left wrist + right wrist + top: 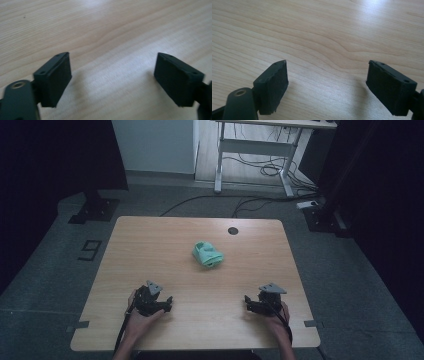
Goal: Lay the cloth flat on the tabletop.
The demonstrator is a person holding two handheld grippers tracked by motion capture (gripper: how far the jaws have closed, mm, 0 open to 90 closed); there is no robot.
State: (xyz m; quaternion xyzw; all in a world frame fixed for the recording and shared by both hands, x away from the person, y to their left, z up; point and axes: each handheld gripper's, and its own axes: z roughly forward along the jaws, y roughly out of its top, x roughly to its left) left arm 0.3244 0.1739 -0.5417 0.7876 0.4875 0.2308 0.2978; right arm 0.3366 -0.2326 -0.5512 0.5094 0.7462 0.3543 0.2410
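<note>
A crumpled mint-green cloth (pixel 208 254) lies near the middle of the wooden table (pixel 150 240), slightly toward the far side. My left gripper (pixel 169 302) rests low at the near left, held in a hand, its jaws pointing right toward the table's centre. My right gripper (pixel 247 302) sits at the near right, jaws pointing left. Both stand open with nothing between them. In the left gripper view the gripper (pixel 112 80) has only bare wood between its pads (pixel 56 80). The right gripper view shows that gripper (pixel 327 86) the same way, wide apart over bare wood.
A dark round cable hole (pixel 233 230) sits near the table's far edge. Beyond the table stand a white desk frame (pixel 255 150) with floor cables and black stand bases (pixel 95 210) at left and right. A "9" mark (pixel 90 250) is on the floor.
</note>
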